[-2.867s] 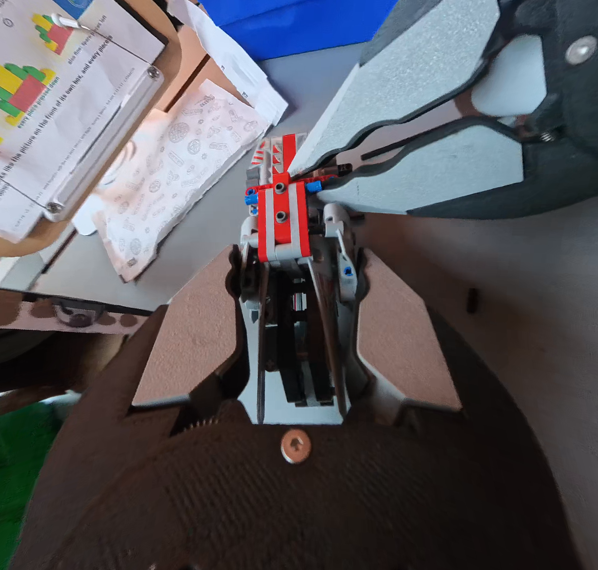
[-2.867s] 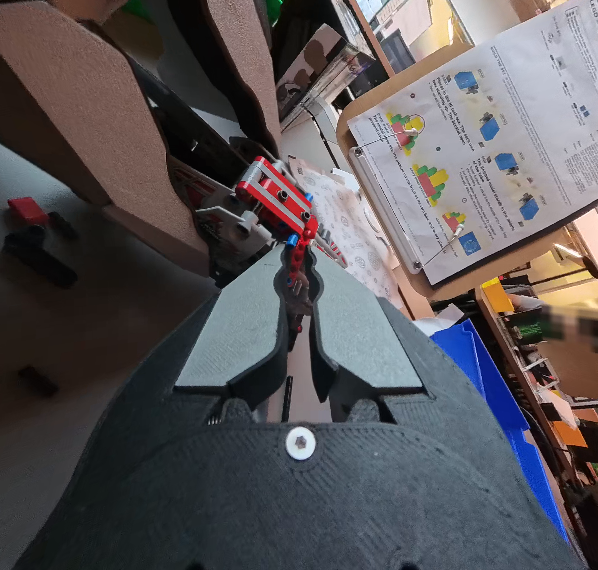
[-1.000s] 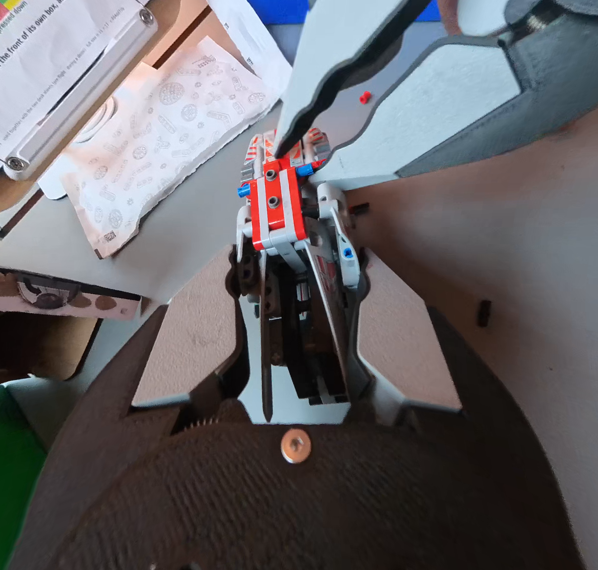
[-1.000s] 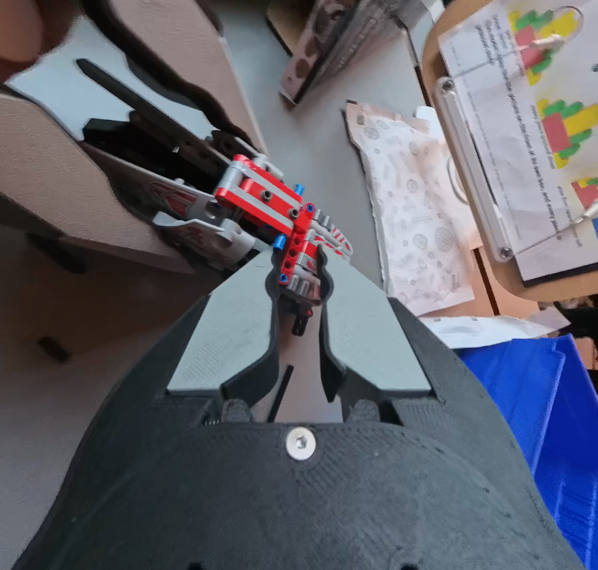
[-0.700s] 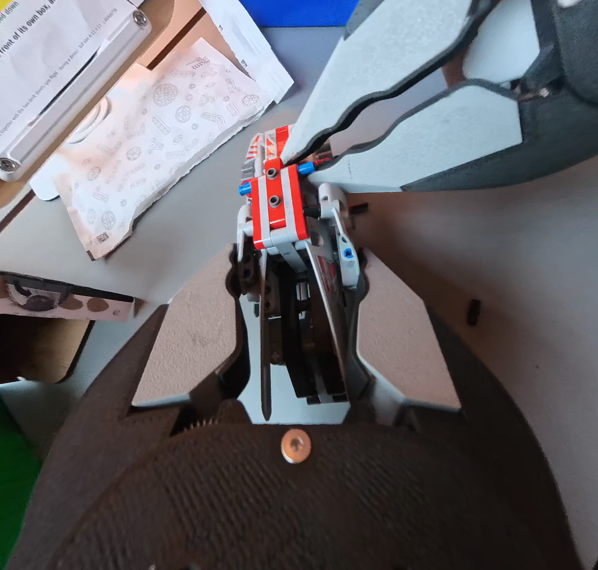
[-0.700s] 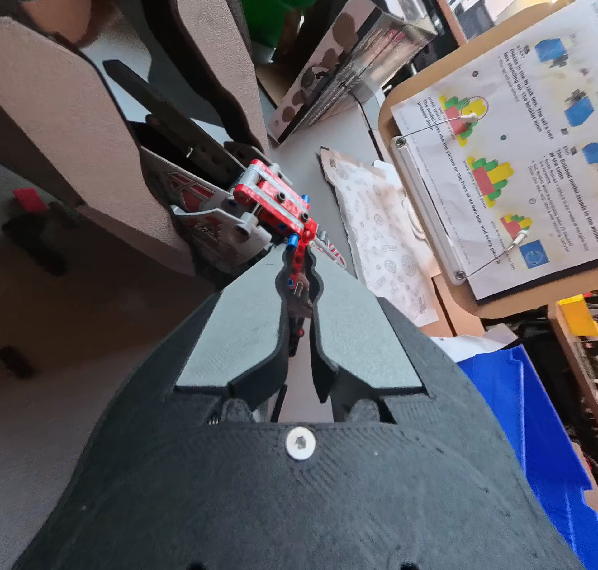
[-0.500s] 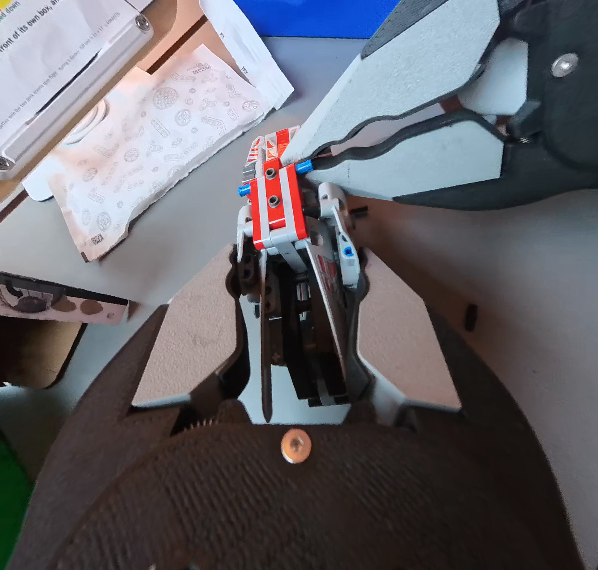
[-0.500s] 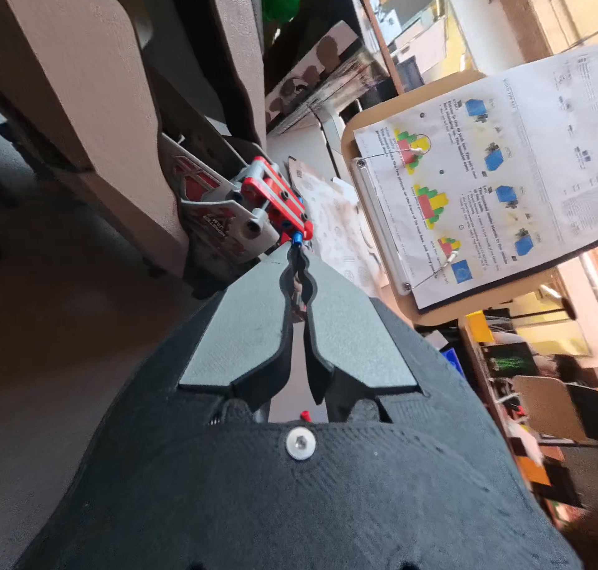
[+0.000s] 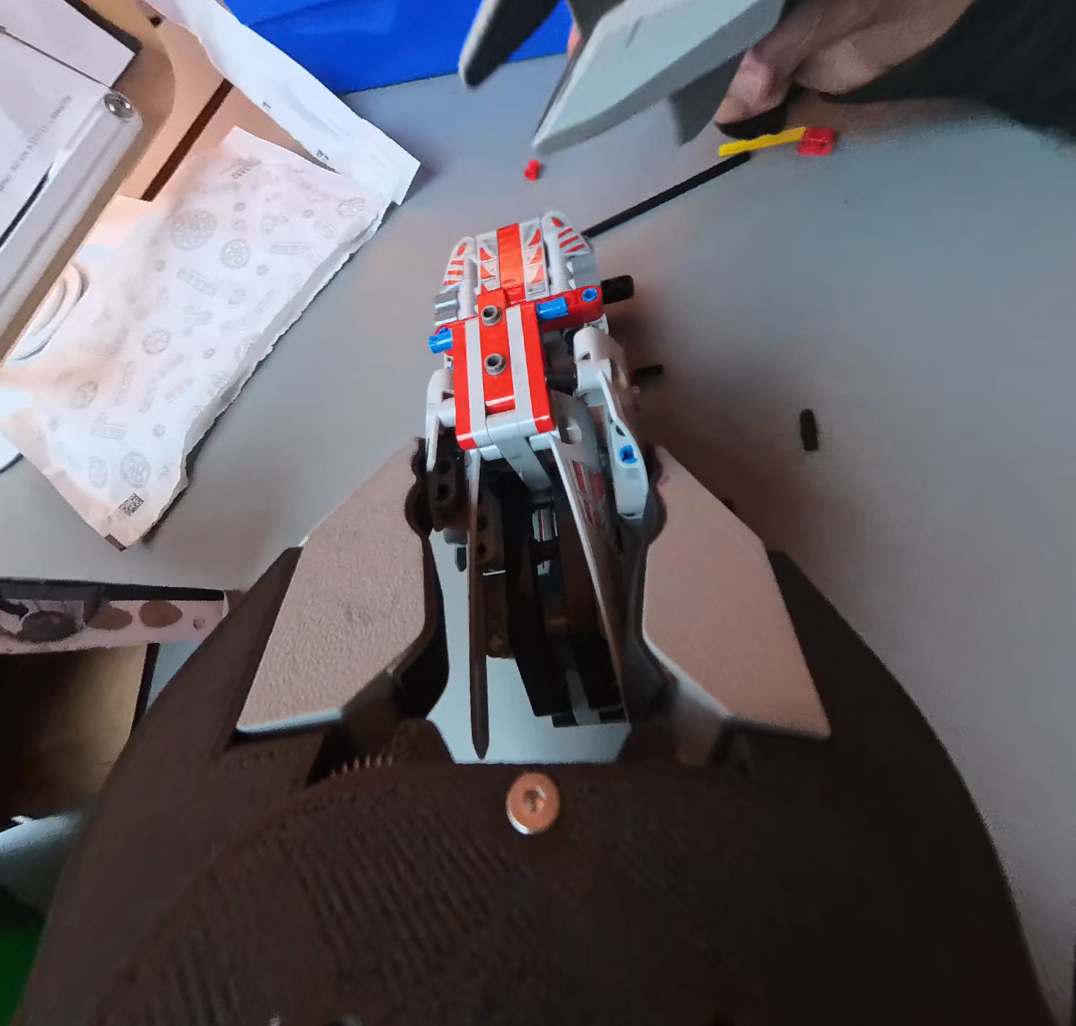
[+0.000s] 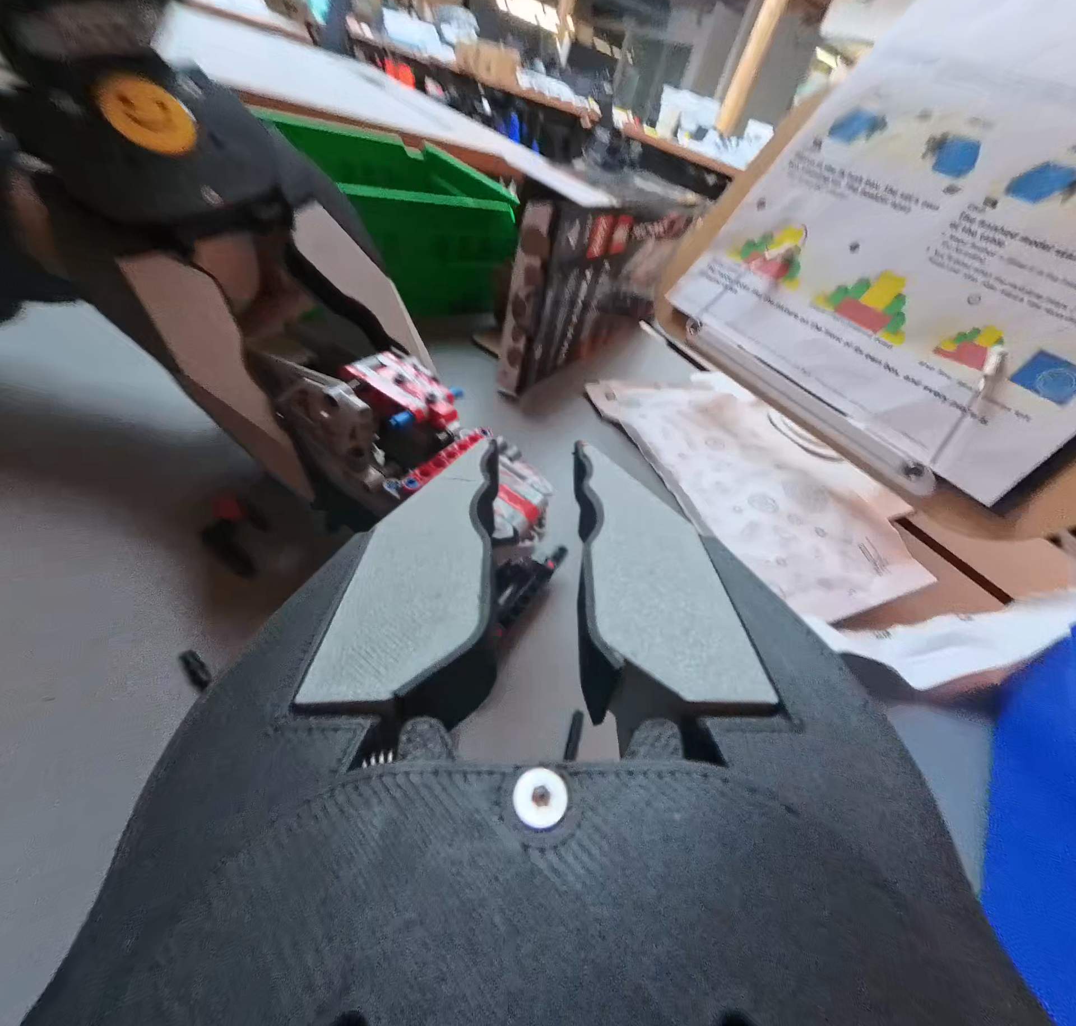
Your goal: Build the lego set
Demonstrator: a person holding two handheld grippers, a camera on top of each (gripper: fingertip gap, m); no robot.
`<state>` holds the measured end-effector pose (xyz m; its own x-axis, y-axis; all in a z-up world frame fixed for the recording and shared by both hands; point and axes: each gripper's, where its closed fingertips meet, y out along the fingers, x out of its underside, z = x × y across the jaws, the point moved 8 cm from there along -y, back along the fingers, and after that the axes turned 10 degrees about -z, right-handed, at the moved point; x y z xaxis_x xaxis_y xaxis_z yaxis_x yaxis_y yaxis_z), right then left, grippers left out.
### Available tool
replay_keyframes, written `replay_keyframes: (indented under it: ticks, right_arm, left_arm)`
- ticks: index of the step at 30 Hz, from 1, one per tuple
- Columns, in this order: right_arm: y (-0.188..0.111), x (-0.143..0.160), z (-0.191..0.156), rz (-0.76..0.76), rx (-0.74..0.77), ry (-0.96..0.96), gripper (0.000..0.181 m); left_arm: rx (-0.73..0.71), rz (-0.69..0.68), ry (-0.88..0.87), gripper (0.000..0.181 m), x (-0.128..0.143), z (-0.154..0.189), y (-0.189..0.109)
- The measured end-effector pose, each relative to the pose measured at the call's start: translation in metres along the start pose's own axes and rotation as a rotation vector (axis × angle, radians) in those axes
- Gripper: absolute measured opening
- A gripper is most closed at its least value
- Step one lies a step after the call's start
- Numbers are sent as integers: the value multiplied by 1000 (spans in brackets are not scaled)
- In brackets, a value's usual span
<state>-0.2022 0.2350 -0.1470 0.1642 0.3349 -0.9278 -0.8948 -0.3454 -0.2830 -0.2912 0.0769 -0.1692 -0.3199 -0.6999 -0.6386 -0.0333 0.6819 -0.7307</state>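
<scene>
Left gripper (image 9: 533,474) jaws clamp the studded plastic model (image 9: 506,369); right gripper (image 10: 533,456) jaws gape empty

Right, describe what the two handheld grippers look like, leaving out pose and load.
The left gripper has a dark brown ribbed printed body, flat tan-faced fingers with wavy dark inner edges, and one metal screw. A round orange sticker sits on its body in the right wrist view. The right gripper is the same shape in black, with grey-faced fingers. No cables show.
</scene>
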Motion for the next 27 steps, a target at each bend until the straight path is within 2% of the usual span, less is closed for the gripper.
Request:
replay_keyframes:
  ticks: [2,3,6,7,8,9,10,12,16,17,19,21,22,24,27]
  right_arm:
    - [-5,-4,-8,69,-73,-19,25]
    - [-3,-3,-12,53,-99,-38,19]
    - [6,0,-20,-63,-95,-100,22]
    - [7,-3,-24,-69,-108,-101,13]
    - [8,-6,-27,-68,-128,-72,1]
    - [10,-9,-28,-78,-153,-15,0]
    - [13,-10,-30,-96,-199,53,0]
    - [19,-9,-30,-132,-285,192,13]
    - [21,-7,-17,-177,-303,342,6]
    - [20,-6,-14,-199,-291,373,12]
    - [20,-3,-10,-267,-274,418,38]
    - [21,-2,-6,-291,-271,470,45]
    - [23,-3,-6,-277,-294,497,44]
    - [30,-6,-9,-244,-385,563,25]
    - [36,-8,-3,-261,-406,624,17]
  left_arm:
    - [14,10,18,71,1,2,-1]
    - [21,14,17,71,1,2,-1]
    - [11,14,17,71,-2,4,1]
    - [7,16,12,71,-3,4,2]
    - [4,18,11,71,-4,5,3]
    - [1,18,13,71,-5,6,3]
    - [1,18,12,71,-5,6,4]
    - [2,19,3,71,-5,6,4]
    - [-2,26,-5,71,-6,6,5]
    - [-3,31,-8,71,-6,6,5]
    - [-7,39,-18,71,-7,6,7]
    - [-12,43,-24,71,-9,7,9]
    - [-13,41,-24,71,-10,7,9]
    - [-14,39,-29,71,-11,8,10]
    - [-20,43,-47,70,-12,9,11]
